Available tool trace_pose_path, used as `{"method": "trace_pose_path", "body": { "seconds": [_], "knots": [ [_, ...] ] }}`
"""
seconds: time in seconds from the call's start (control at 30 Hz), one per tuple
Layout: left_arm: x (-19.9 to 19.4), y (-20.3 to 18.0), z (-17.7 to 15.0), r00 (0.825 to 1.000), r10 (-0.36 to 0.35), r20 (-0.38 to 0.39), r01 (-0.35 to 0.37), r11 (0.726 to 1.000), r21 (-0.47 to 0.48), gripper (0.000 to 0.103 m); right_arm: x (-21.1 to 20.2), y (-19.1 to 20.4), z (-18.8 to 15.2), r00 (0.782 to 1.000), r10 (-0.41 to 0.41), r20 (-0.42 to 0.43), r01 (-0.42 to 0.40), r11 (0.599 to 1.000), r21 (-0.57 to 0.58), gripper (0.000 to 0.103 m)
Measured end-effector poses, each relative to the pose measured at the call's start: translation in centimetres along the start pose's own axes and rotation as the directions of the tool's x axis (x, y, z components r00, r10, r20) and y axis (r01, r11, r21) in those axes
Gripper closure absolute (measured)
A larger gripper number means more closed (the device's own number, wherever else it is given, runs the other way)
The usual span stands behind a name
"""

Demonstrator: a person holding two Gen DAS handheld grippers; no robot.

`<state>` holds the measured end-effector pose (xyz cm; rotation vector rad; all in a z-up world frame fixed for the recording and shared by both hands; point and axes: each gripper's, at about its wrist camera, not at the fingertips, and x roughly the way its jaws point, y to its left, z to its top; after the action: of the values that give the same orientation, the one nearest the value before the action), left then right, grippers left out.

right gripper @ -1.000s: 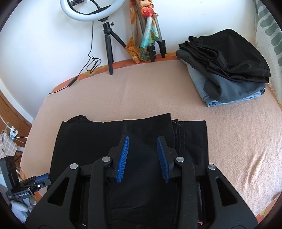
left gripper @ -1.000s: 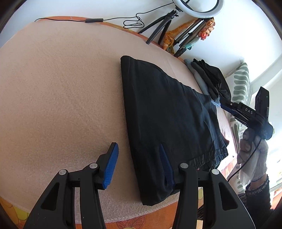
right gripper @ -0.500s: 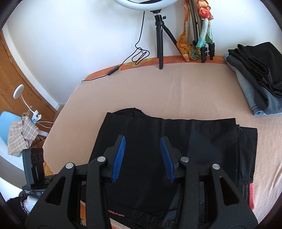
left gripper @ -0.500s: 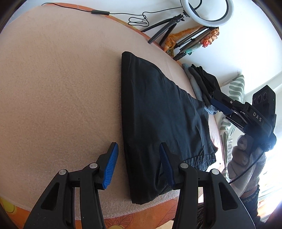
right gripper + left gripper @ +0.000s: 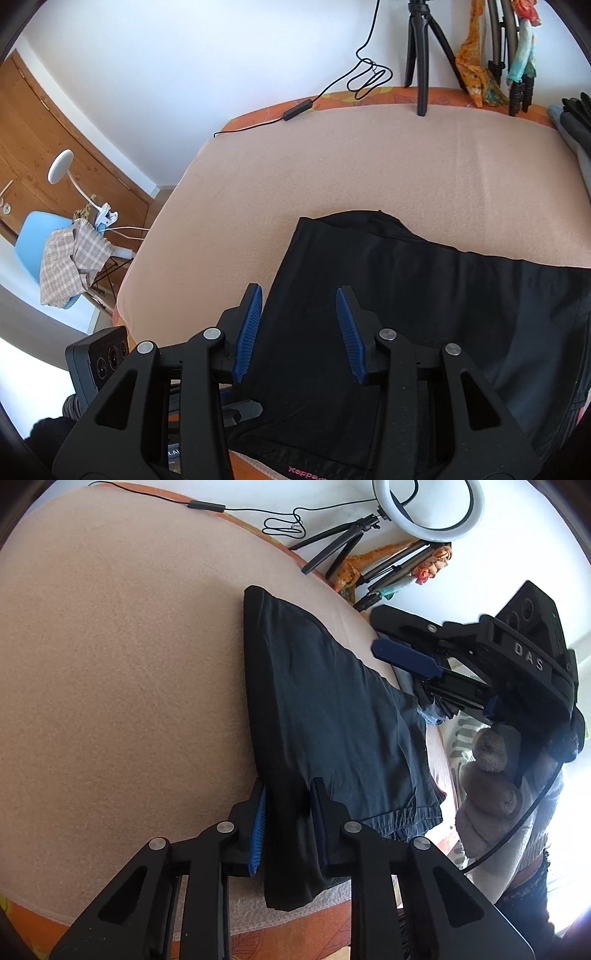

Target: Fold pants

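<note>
Black pants (image 5: 332, 716), folded, lie flat on my peach blanket (image 5: 118, 664), near its front edge; my left gripper (image 5: 286, 819) is closing, its blue pads straddling the folded edge at the near end, cloth bunched between them and seemingly pressed by both; my right gripper (image 5: 299, 332) hovers over the pants with jaws spread, nothing pinched, its gloved hand (image 5: 495, 786) visible from the left wrist; a ring light (image 5: 428, 509) on a tripod stands by the wall.
</note>
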<state>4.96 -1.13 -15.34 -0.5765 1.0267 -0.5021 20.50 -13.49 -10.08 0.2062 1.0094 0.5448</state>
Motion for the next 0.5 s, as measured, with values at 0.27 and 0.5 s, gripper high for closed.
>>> {"method": "trace_pose_path", "body": {
  "seconds": [0.27, 0.5],
  "knots": [
    [-0.5, -1.5, 0.0, 0.999, -0.011, 0.031, 0.010, 0.998, 0.057, 0.086, 6.2, 2.9, 2.0, 0.980, -0.061, -0.188, 0.053, 0.997, -0.049, 0.059],
    [-0.9, -2.4, -0.2, 0.999, -0.025, 0.043, 0.021, 0.996, 0.084, 0.086, 10.0, 5.1, 1.9, 0.918, -0.275, -0.286, 0.228, 0.955, -0.190, 0.059]
  ]
}}
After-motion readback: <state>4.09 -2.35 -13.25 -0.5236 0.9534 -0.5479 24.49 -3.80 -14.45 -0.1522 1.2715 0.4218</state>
